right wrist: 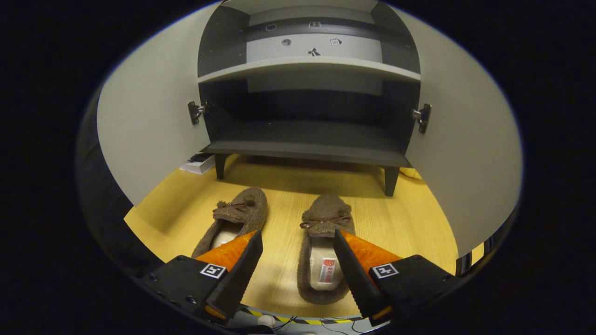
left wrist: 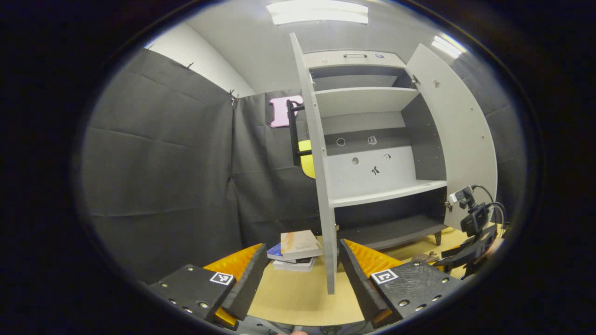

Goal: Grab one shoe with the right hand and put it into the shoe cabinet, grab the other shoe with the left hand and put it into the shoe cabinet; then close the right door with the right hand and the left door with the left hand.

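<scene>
Right gripper view: right gripper, jaws apart, empty, above two brown shoes — left shoe, right shoe — on the floor before the open shoe cabinet; left gripper likewise spread, empty; no step completed, both doors open.

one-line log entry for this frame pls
stage: pre-grasp | right gripper: open, above right slipper | left gripper: open, facing left door edge | left slipper: on floor | cabinet: both doors open
</scene>
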Action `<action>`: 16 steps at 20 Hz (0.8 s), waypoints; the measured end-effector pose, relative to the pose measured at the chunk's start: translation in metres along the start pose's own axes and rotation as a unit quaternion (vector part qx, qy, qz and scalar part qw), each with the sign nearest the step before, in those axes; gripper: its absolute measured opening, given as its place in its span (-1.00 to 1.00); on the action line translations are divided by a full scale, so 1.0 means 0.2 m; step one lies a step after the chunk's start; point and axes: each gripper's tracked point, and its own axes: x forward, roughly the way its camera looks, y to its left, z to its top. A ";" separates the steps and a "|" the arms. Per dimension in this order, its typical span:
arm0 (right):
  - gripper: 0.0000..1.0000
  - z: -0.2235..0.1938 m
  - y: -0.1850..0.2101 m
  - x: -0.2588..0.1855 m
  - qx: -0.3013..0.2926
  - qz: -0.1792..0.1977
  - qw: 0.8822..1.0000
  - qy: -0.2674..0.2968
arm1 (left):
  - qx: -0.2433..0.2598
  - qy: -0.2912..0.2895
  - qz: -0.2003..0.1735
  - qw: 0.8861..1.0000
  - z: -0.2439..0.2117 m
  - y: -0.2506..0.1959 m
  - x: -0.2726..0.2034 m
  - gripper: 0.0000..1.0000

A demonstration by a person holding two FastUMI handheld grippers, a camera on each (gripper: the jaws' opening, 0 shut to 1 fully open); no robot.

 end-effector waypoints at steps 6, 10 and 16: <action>0.68 -0.16 -0.01 0.19 0.015 -0.011 0.997 0.069 | -0.007 0.007 -0.004 1.000 -0.05 0.02 0.03 0.96; -0.09 -0.19 -0.03 0.26 0.015 -0.031 0.996 0.084 | -0.009 0.005 -0.007 1.000 -0.07 0.04 0.06 0.94; -0.87 -0.17 -0.07 0.22 0.013 -0.059 0.995 0.083 | -0.018 0.006 -0.028 0.999 -0.11 -0.02 0.07 0.94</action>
